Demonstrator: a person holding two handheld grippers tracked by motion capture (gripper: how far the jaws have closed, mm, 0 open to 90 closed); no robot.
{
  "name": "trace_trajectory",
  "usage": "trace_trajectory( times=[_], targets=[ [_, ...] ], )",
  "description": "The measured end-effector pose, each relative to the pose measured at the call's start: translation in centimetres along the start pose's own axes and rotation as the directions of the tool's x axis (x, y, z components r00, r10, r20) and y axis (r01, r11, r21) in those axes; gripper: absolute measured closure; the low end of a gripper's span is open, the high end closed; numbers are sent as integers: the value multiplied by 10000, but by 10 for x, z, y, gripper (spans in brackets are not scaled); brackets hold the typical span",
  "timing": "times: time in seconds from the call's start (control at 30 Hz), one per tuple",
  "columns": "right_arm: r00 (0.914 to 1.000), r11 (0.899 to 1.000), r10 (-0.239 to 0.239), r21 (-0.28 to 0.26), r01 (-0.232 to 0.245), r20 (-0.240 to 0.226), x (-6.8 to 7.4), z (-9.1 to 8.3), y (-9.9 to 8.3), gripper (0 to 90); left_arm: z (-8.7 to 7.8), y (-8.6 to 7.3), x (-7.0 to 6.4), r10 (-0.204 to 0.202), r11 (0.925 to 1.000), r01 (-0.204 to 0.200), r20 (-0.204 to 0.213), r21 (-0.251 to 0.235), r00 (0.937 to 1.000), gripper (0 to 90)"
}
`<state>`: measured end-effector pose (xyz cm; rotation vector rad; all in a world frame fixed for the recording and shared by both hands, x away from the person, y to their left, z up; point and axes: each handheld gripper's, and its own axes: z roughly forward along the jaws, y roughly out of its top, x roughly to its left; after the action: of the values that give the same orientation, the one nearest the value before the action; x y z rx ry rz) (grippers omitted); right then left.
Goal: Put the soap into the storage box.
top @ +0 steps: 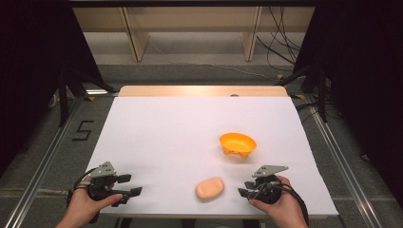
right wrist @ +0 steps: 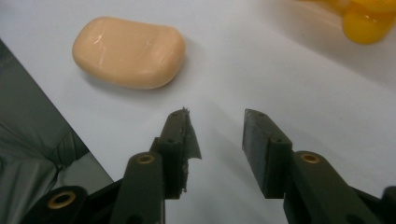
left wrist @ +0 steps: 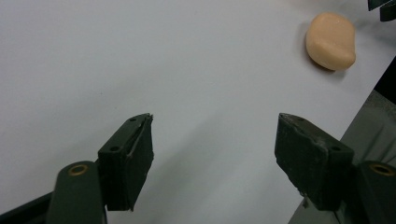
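A peach soap bar (top: 210, 188) lies near the front edge of the white table (top: 190, 128), and an orange bowl (top: 237, 144) stands behind it to the right. My left gripper (top: 130, 185) rests at the front left, pointing right, wide open with nothing in it. My right gripper (top: 244, 188) sits just right of the soap, pointing left at it. In the left gripper view the jaws of the left gripper (left wrist: 215, 121) are far apart, with the soap (left wrist: 330, 41) far off. In the right gripper view the right gripper (right wrist: 217, 114) is open by a narrower gap, with the soap (right wrist: 128, 51) just ahead to its left and the bowl (right wrist: 364, 18) at the top right.
The table's front edge (top: 214, 216) runs right under both hands. Metal frame rails (top: 43, 161) flank the table. Wooden shelf legs (top: 135, 38) and cables (top: 280, 42) lie beyond the far edge. A "5" (top: 83, 130) is marked on the floor at the left.
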<state>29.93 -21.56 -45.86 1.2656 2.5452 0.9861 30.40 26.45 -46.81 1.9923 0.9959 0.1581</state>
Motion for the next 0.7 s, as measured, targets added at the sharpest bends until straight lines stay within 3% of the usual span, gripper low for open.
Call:
trace_trajectory(
  times=[0.03, 0.07, 0.1, 0.13, 0.17, 0.2, 0.23, 0.27, 0.3, 0.33, 0.37, 0.4, 0.43, 0.47, 0.5, 0.53, 0.57, 0.6, 0.63, 0.67, 0.7],
  targets=[
    [10000, 10000, 0, 0, 0, 0, 0, 0, 0, 606, 0, 0, 0, 0, 10000, 0, 0, 0, 10000, 277],
    [9956, 9956, -937, 41, 936, 74, 0, 1, 2, 583, 0, 0, 0, 8, 10000, -8, -21, 27, 10000, 277],
    [9956, 9956, -937, 41, 936, 74, 0, 1, 2, 583, 0, 0, 0, 8, 10000, -8, -21, 27, 10000, 277],
    [9775, 9758, -2111, 578, 2108, -10, 1, 1, 5, 545, 0, 0, -1, 19, 10000, -19, -11, 36, 10000, 277],
    [9775, 9758, -2111, 578, 2108, -10, 1, 1, 5, 545, 0, 0, 0, 28, 10000, -28, 19, 21, 10000, 277],
    [9298, 9203, -3671, 1350, 3671, -260, 4, 1, 9, 513, 0, -1, 0, 1, 10000, -1, -2, 22, 10000, 277],
    [9298, 9203, -3671, 1350, 3671, -260, 4, 1, 9, 513, 0, -1, 0, 1, 10000, -1, -2, 22, 10000, 277],
    [9162, 9034, -3992, 1561, 3993, -336, 4, 2, 10, 499, 0, -1, 1, 33, 10000, -33, -21, 90, 10000, 277],
    [8674, 8392, -4906, 2229, 4961, -834, 6, 4, 15, 476, 0, -1, 1, 22, 10000, -21, -32, 60, 10000, 277],
    [8674, 8392, -4906, 2229, 4961, -834, 6, 4, 15, 476, -1, -1, 1, 36, 10000, -35, -76, 79, 10000, 277],
    [8555, 8200, -5096, 2492, 5152, -919, 6, 5, 17, 477, -1, -1, 1, 23, 10000, -22, -48, 41, 10000, 277],
    [8524, 8102, -5141, 2722, 5191, -955, 7, 5, 18, 475, -1, -1, 1, 5, 10000, -5, -43, 24, 10000, 277],
    [8306, 7751, -5455, 3097, 5508, -1122, 7, 5, 23, 462, -1, -1, 1, 13, 10000, -13, -35, 24, 10000, 277],
    [8185, 7513, -5563, 3340, 5692, -1436, 6, 5, 27, 452, -1, -1, 1, 31, 9999, -31, -68, 96, 10000, 277],
    [8185, 7513, -5563, 3340, 5692, -1436, 6, 5, 27, 452, -1, -1, 1, 31, 9999, -31, -68, 96, 10000, 277],
    [8152, 7341, -5589, 3665, 5716, -1519, 7, 5, 31, 434, -1, -1, 1, 23, 10000, -23, -64, 97, 10000, 277],
    [8152, 7341, -5589, 3665, 5716, -1519, 7, 5, 31, 434, 0, -1, 1, -19, 10000, 19, -23, 32, 10000, 277],
    [8040, 7143, -5726, 3839, 5852, -1602, 7, 7, 34, 422, 0, -1, 1, -45, 10000, 45, -22, -9, 10000, 277],
    [8040, 7143, -5726, 3839, 5852, -1602, 7, 7, 34, 422, 0, -1, 1, -45, 10000, 45, -22, -9, 10000, 277],
    [7908, 6934, -5911, 4006, 5989, -1590, 8, 7, 36, 418, 0, -1, 1, -170, 9998, 170, -7, 52, 9999, 277],
    [7843, 6861, -5993, 4018, 6064, -1603, 8, 7, 37, 417, 0, -1, 1, -163, 9999, 163, -12, 40, 9999, 277]
  ],
)
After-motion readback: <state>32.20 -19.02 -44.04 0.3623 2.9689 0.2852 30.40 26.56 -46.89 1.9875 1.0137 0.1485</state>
